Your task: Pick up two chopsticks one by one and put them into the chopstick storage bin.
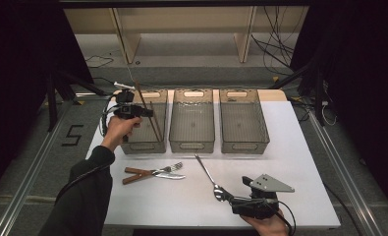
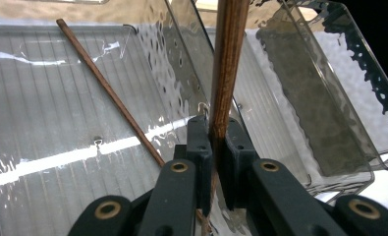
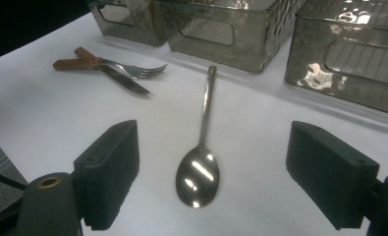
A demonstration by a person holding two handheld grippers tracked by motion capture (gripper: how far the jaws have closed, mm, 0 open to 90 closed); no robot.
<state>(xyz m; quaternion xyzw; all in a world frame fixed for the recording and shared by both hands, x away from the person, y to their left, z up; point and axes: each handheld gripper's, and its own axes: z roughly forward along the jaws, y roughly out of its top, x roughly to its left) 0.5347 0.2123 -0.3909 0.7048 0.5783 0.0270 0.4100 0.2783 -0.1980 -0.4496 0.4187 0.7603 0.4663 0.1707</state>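
Left gripper (image 2: 213, 142) clamping slim, brown, seemingly wooden chopstick (image 2: 228, 64)

- A long dark sleeve (image 1: 83, 196) is worn on the left arm, reaching the wrist; the hand is bare.
- The left gripper (image 1: 147, 112) is black and boxy, and a bundle of thin cables (image 1: 104, 120) is looped from its rear.
- Seen close, its two black jaws are blocky, carried on matte black link arms pinned with brass-coloured rivets (image 2: 179, 167).
- The right gripper (image 1: 233, 195) is black too, topped by a grey three-cornered plate (image 1: 272, 184) dotted with small holes.
- A black cable (image 1: 288, 216) is curled from its back.
- Its pads (image 3: 114, 169) are thick, square-edged and matte.
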